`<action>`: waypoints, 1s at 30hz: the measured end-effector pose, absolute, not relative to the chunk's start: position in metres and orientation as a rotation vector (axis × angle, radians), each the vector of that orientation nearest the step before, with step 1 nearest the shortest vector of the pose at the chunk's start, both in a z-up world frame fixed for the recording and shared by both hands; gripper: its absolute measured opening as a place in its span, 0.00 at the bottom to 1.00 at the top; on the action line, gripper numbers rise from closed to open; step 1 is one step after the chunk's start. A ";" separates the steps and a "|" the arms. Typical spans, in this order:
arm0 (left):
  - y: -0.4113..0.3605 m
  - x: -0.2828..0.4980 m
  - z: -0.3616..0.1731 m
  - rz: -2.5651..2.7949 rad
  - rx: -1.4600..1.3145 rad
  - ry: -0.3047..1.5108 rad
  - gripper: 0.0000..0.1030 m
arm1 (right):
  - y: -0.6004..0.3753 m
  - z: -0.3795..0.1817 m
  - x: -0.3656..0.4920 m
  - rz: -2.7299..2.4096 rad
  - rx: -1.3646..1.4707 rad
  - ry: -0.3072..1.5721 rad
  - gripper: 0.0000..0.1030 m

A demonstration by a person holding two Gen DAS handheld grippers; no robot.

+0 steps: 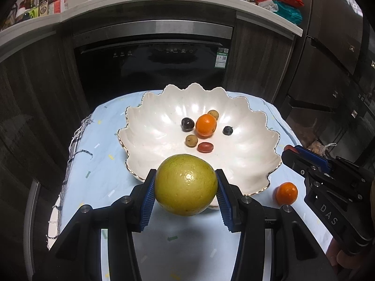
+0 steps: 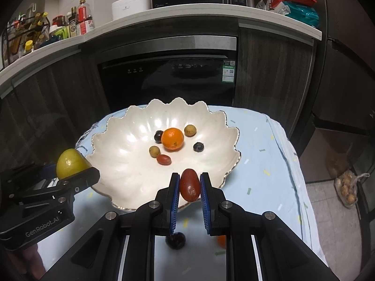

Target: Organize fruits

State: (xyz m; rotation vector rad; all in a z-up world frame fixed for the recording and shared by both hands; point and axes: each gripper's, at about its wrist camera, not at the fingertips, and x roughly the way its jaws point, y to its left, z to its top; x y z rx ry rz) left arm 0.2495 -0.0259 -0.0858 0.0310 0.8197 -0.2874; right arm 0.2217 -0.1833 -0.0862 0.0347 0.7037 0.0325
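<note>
The left gripper (image 1: 185, 187) is level at the near rim of the bowl (image 1: 145, 126), its fingers (image 1: 147, 199) clamped on a yellow-green citrus (image 1: 186, 185). The right gripper (image 2: 189, 185) points at the bowl's near rim too, its fingers (image 2: 174, 194) narrow around a red fruit (image 2: 189, 185). One orange (image 1: 286, 193) lies on the surface (image 1: 103, 164) beside the bowl.

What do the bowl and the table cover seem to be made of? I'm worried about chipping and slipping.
The bowl: probably glazed ceramic, going by its pearly white gloss, bright reflections and thin gold scalloped rim. The table cover: woven cloth, matte light blue, with wrinkles and frayed threads at its edge.
</note>
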 end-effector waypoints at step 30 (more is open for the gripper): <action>-0.024 0.289 -0.115 -0.278 0.004 0.903 0.46 | -0.180 -0.102 0.267 0.050 0.034 0.773 0.18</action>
